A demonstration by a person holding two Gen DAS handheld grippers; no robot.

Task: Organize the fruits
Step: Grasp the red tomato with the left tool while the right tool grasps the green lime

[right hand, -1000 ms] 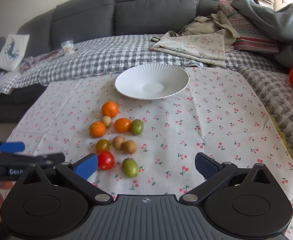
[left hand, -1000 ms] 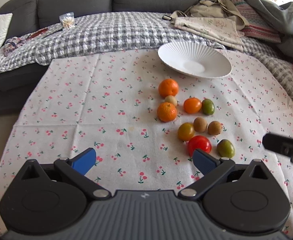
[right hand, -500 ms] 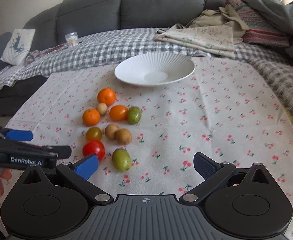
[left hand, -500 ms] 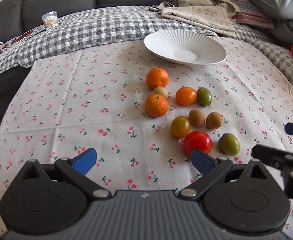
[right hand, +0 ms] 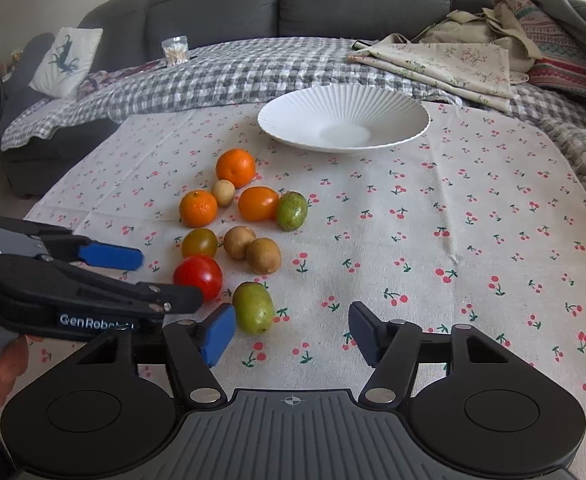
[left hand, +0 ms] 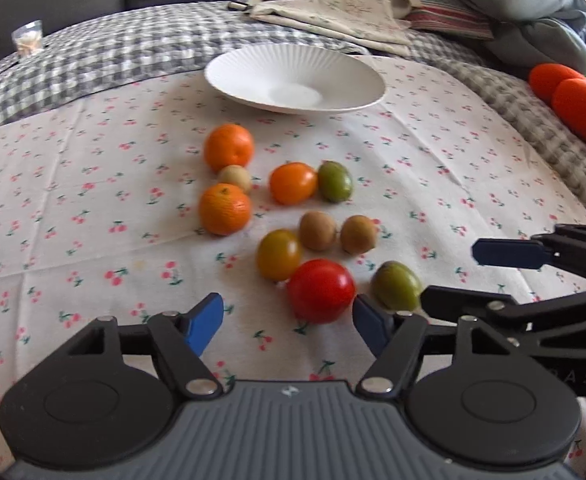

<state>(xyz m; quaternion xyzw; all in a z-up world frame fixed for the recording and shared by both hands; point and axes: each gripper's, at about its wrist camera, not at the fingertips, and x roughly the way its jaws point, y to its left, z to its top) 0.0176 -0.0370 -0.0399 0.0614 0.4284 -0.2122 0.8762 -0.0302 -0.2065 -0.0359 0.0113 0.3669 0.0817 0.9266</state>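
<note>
Several fruits lie in a cluster on the cherry-print cloth (left hand: 93,208): two oranges, tomatoes, kiwis and green fruits. A red tomato (left hand: 320,290) (right hand: 198,275) lies nearest. A green fruit (left hand: 396,285) (right hand: 253,306) lies beside it. A white ribbed plate (left hand: 295,78) (right hand: 343,117) stands empty behind the cluster. My left gripper (left hand: 287,322) is open and empty, its jaws just short of the red tomato. My right gripper (right hand: 291,332) is open and empty, its left finger beside the green fruit.
A grey sofa with a checked blanket (right hand: 229,72), folded cloths (right hand: 453,64) and piled clothes lies behind. A small glass of sticks (right hand: 175,50) stands on the blanket. Two more oranges (left hand: 573,96) lie off the cloth at the right.
Both grippers have moved forward and lower toward the fruit cluster. The red tomato and the green fruit now lie close to the fingertips. No fruit has moved.
</note>
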